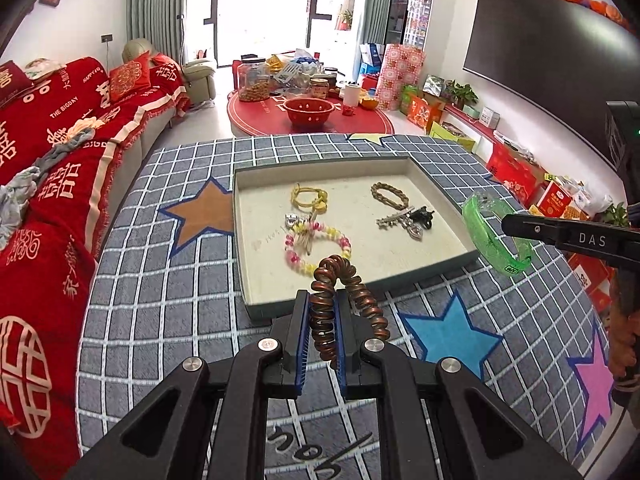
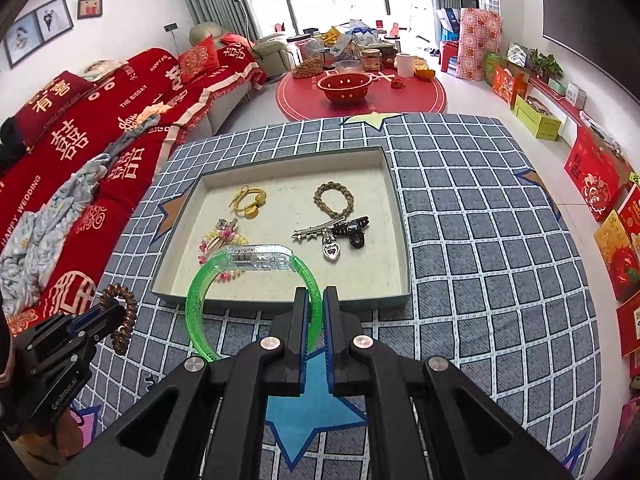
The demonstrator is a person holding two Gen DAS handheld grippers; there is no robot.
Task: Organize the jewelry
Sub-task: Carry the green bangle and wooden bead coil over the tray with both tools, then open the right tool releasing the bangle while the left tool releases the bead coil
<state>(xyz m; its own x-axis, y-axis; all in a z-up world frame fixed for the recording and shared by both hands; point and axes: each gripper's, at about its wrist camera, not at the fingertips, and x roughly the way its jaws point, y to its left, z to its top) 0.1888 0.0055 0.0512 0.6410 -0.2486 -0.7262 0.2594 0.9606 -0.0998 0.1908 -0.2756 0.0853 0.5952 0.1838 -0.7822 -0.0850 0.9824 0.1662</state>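
Observation:
My left gripper is shut on a brown spiral hair tie, held above the near edge of the shallow grey tray. It also shows at the left of the right wrist view. My right gripper is shut on a green translucent bangle, held above the tray's near rim; the bangle also shows in the left wrist view. In the tray lie a yellow hair tie, a pink-yellow bead bracelet, a braided bracelet, a silver clip and a black claw clip.
The tray sits on a table with a blue checked cloth with stars. A red-covered sofa runs along the left. A round red table with jars and a red bowl stands beyond. Boxes line the right wall.

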